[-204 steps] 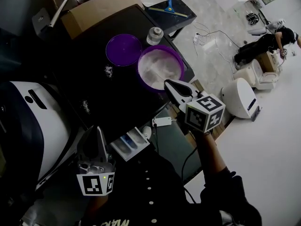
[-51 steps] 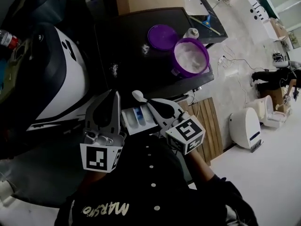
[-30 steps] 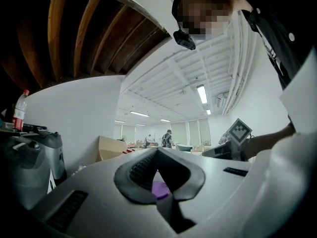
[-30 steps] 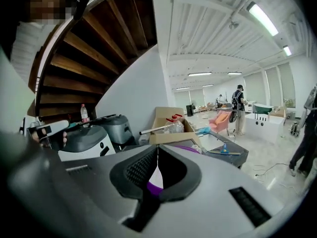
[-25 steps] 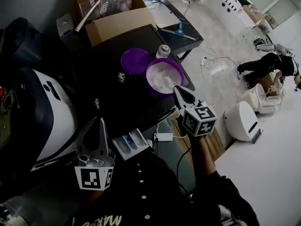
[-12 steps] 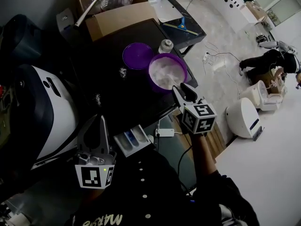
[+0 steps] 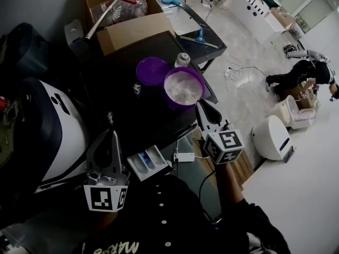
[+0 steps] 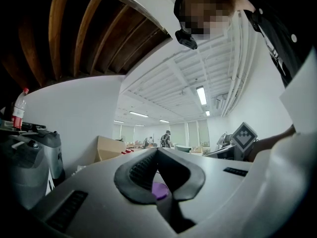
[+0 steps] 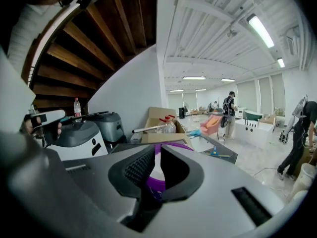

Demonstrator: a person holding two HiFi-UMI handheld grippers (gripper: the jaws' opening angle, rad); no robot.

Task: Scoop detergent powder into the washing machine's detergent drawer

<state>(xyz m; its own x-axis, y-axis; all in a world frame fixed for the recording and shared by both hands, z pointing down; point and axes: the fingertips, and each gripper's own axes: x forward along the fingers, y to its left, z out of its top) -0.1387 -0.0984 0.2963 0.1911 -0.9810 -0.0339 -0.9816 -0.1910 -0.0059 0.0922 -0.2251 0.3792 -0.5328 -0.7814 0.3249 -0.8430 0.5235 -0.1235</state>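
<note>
The left gripper [image 7: 112, 136] sits low at the person's left and points level, its jaws pressed together with nothing between them. The right gripper [image 7: 201, 108] reaches farther out on an outstretched forearm [image 7: 226, 180] that emerges from a dark sleeve [image 7: 250, 218], and it tilts slightly downward. Its jaws have just parted and then eased a little closer, leaving a narrow empty gap.

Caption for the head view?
Purple powder tub, lid beside it, on the black table; detergent drawer pulled out.
</note>
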